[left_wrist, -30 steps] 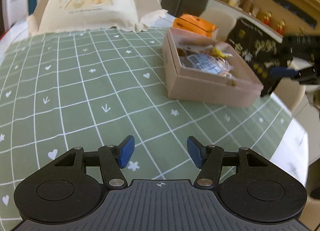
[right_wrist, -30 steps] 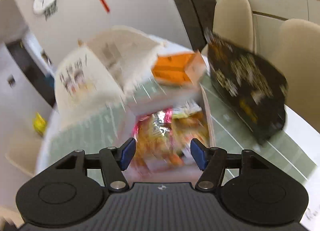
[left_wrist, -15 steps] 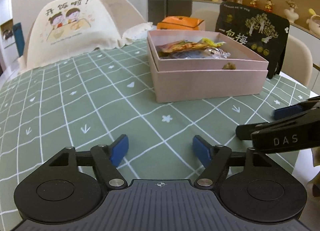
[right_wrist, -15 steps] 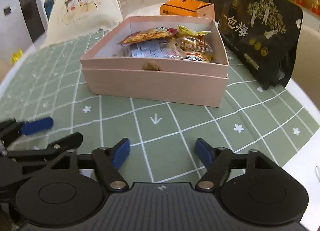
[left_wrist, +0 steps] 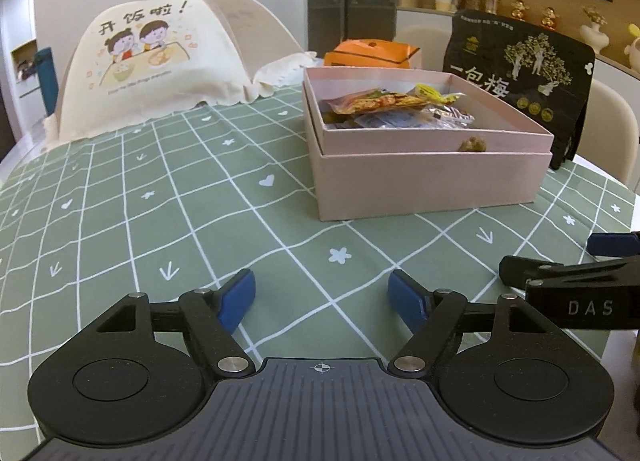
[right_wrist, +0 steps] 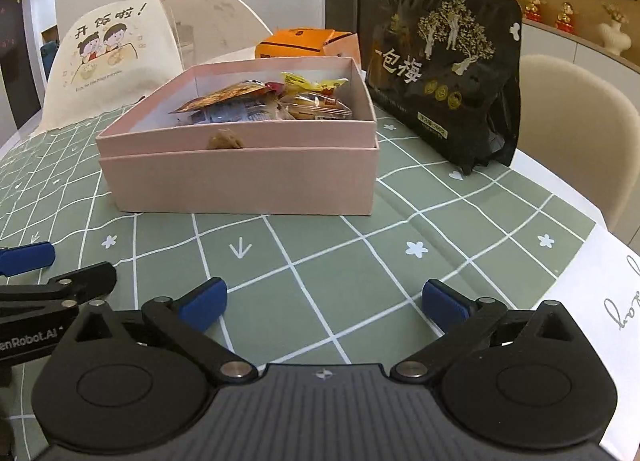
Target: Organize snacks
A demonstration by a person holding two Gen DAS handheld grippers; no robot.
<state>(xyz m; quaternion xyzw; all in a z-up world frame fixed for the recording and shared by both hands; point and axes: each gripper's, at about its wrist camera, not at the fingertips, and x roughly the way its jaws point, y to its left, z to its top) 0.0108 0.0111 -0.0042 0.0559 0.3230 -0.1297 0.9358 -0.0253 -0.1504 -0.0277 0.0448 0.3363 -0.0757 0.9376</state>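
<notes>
A pink box [left_wrist: 428, 181] [right_wrist: 240, 185] stands on the green checked tablecloth [left_wrist: 160, 213] [right_wrist: 320, 257], holding several wrapped snacks [left_wrist: 396, 109] [right_wrist: 272, 105]. A small brown lump [left_wrist: 472, 144] [right_wrist: 225, 140] sits at its near rim. My left gripper [left_wrist: 322, 299] hovers low over the cloth in front of the box, its jaws opening with nothing between them. My right gripper [right_wrist: 324, 301] is beside it to the right, jaws opening wide and empty. Each gripper shows at the edge of the other's view.
A black snack bag [left_wrist: 520, 73] [right_wrist: 444, 73] stands upright right of the box. An orange carton [left_wrist: 372, 53] [right_wrist: 304, 43] lies behind it. A cream food cover [left_wrist: 156, 61] [right_wrist: 112, 57] sits at the back left. A cream chair [right_wrist: 576, 133] and the table edge are on the right.
Both grippers came down toward the cloth in front of the box and levelled out. Both sets of jaws widened, the right one most.
</notes>
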